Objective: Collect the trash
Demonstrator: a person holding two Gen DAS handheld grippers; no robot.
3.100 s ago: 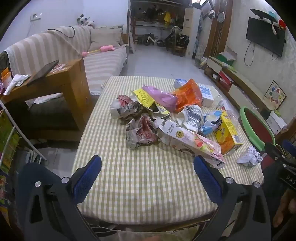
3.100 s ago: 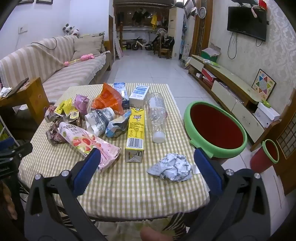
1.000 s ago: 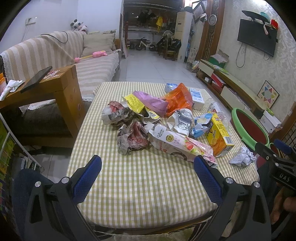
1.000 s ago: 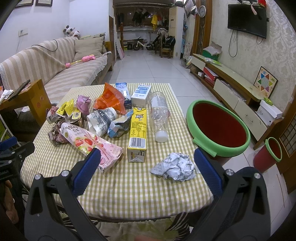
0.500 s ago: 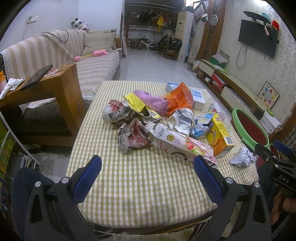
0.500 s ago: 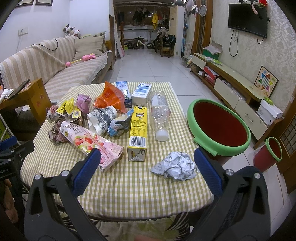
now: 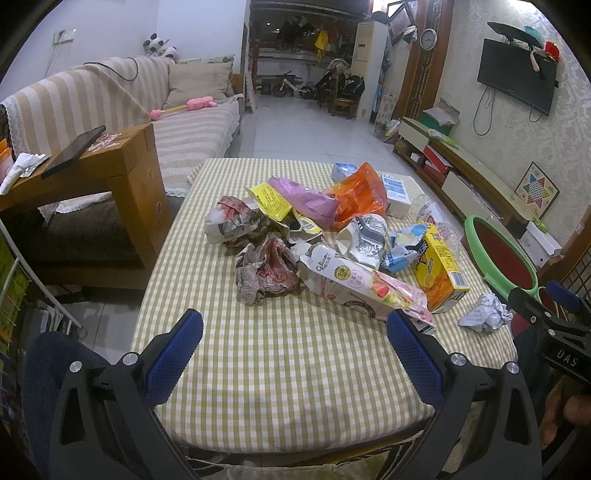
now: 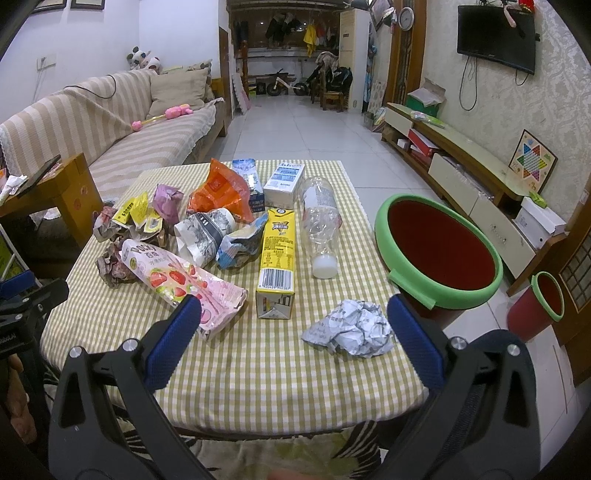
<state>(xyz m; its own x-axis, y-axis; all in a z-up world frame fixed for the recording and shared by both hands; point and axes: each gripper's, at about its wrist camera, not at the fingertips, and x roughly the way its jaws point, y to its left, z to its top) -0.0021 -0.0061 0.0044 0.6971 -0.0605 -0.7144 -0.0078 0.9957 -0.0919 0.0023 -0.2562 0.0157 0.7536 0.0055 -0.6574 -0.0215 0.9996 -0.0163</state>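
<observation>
Striped sofa, wall-mounted television

The pink strawberry snack bag lying on the bench carries the script word "Glico". White letters "DAS" stand on the right tongs. Print on the other wrappers is too small to read.

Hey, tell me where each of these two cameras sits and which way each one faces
Left wrist: on the left claw, near table edge, facing the trash pile; the right claw shows at right.
Right wrist: on the right claw, facing the crumpled white paper ball and green-rimmed red bin.
Shared: yellow carton, pink strawberry wrapper.
</observation>
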